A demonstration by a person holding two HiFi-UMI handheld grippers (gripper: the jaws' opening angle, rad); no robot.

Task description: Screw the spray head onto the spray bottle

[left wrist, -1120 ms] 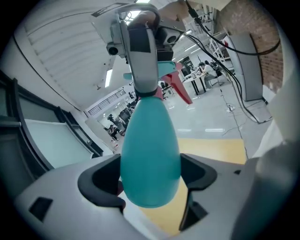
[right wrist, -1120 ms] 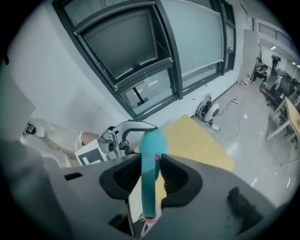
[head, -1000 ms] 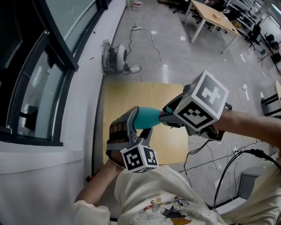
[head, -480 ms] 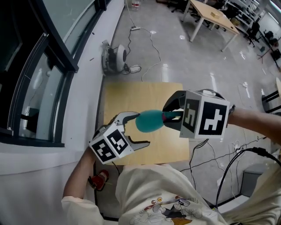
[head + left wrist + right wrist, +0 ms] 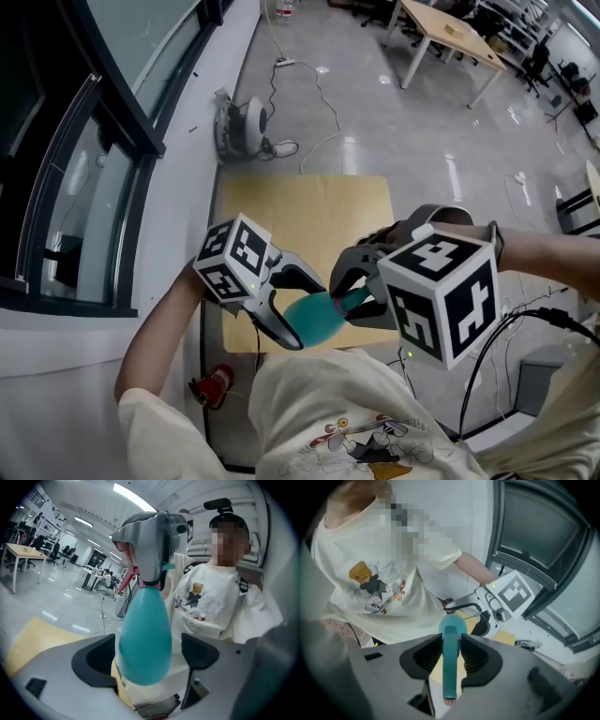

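The grey floor [image 5: 375,112] fills most of the head view, and a bare wooden table [image 5: 281,206] stands on it just ahead of the person. Nothing of the task rests on that table: the work is held in the air over its near edge, close to the person's chest, probably so both grippers can meet it from opposite sides.

The left gripper [image 5: 305,314] comes in from the window side. Its fingers [image 5: 199,651] are spread wide, and a gap shows between each pad and the teal spray bottle [image 5: 144,634], whose rounded body sits between them unclamped. This looks like a release for a fresh hold between turns (a guess from the pose, not something seen).

The right gripper [image 5: 451,656] faces it, with its fingers [image 5: 476,656] clenched on the narrow teal spray head [image 5: 450,667]. The bottle's body points away from it toward the left gripper. Since the left side is not gripping, the bottle seems to hang from the head alone. That suggests the thread has at least caught, though the joint at the neck is hidden and I cannot tell how far it is screwed down.

Next, the left fingers would likely need to close on the bottle's belly before any further twisting. The main risk is the smooth, rounded body slipping in that grip.
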